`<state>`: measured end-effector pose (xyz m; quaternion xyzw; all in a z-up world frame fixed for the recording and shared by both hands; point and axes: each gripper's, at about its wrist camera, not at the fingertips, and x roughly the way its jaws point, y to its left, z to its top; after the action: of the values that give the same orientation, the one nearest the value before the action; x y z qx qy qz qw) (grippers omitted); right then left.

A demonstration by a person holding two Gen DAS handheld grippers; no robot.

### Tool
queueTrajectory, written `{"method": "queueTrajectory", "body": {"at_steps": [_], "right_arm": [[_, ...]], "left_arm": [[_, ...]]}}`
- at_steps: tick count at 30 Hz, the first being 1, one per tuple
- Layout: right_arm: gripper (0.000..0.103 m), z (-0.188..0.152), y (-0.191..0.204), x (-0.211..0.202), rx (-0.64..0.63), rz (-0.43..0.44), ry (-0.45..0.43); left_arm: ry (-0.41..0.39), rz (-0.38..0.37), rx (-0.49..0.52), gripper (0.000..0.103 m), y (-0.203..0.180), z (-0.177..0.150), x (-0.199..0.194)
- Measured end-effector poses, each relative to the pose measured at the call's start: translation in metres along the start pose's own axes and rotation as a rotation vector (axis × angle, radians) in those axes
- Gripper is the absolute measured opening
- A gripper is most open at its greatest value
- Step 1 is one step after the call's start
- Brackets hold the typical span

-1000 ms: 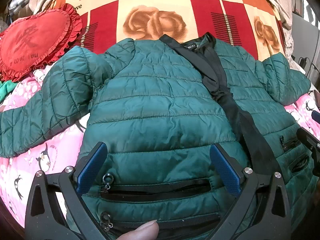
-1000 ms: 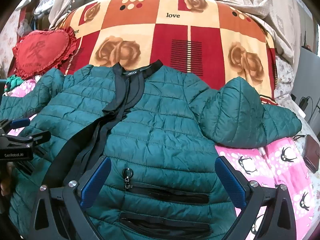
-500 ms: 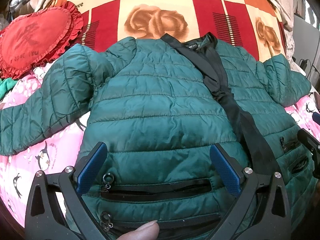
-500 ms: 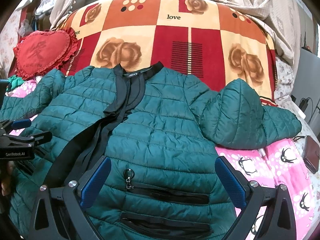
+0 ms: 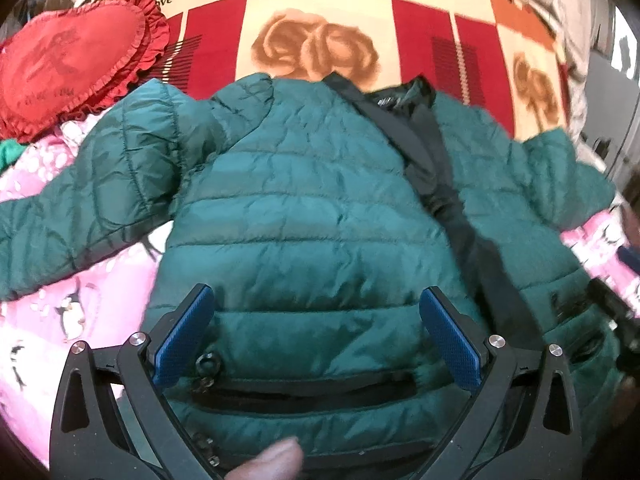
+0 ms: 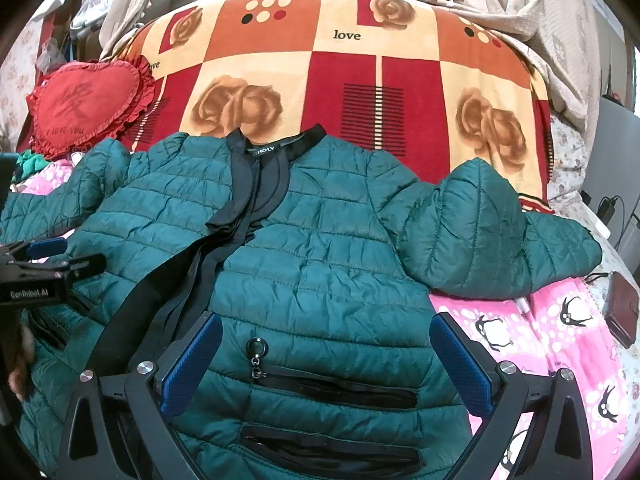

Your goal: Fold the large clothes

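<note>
Both tongs, left tongs (image 5: 316, 336) and right tongs (image 6: 326, 364), are hovering apart over the puffy, slippery green quilted jacket (image 6: 320, 256); the hem is looking best for gripping

Green quilted jacket (image 6: 320, 248) flat, front up, unzipped, sleeves out.

A quilted teal-green jacket (image 6: 320, 248) with black trim lies on a pink penguin-print bedsheet (image 6: 560, 344). Behind it, a blanket (image 6: 360, 76) checked red, orange and cream carries tan roses, beside a red heart-shaped cushion (image 6: 88, 108).
</note>
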<state>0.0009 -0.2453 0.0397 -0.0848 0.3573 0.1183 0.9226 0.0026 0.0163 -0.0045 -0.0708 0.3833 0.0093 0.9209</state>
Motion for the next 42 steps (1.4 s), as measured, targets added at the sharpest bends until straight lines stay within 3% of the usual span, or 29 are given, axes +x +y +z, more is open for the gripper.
{"method": "queueTrajectory", "body": {"at_steps": [4,23,36,42], "right_arm": [[0.103,0.0,0.0,0.0,0.003,0.0,0.001],[0.103,0.0,0.0,-0.001,0.001,0.0,0.0],[0.103,0.0,0.001,-0.002,0.001,0.006,0.001],[0.103,0.0,0.002,-0.002,0.003,0.004,0.001]], "left_arm": [[0.022,0.047,0.035,0.103,0.0,0.002,0.0],[0.047,0.007,-0.028,0.103,0.009,0.001,0.002],[-0.006,0.045,0.001,0.103,0.006,0.001,-0.003],[-0.011,0.02,-0.019,0.103,0.009,0.001,-0.003]]}}
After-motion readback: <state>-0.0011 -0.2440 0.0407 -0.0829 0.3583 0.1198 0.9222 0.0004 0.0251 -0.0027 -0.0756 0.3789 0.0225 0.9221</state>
